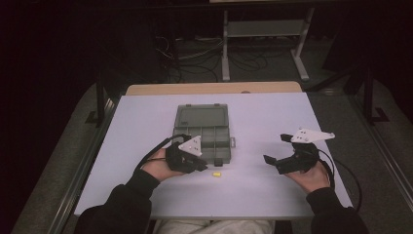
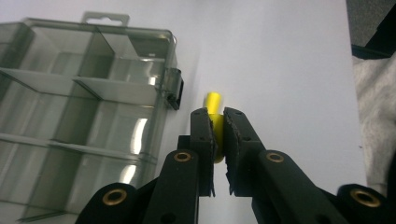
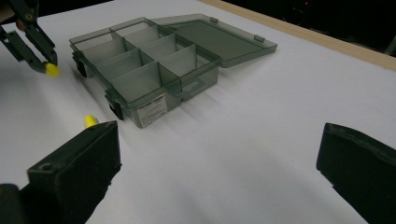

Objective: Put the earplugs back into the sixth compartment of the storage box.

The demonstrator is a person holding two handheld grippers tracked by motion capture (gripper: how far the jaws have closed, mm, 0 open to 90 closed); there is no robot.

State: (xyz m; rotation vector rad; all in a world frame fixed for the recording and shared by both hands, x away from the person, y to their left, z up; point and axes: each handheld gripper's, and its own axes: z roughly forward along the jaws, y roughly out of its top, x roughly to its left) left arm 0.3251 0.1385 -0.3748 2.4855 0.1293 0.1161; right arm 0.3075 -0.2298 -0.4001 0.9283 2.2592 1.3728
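Two yellow pegs, one already pinched

One yellow peg (image 2: 214,116) sits clamped between the left gripper (image 2: 215,122) pads, its long axis running along the jaws, tip poking out. Just beside it stands the open compartment box (image 2: 88,116), the near latch toward the jaws. The right gripper (image 3: 219,154) hangs wide open and empty, farther off. Its view catches a second peg (image 3: 90,121) lying on the white table (image 3: 261,140), near the box's corner.
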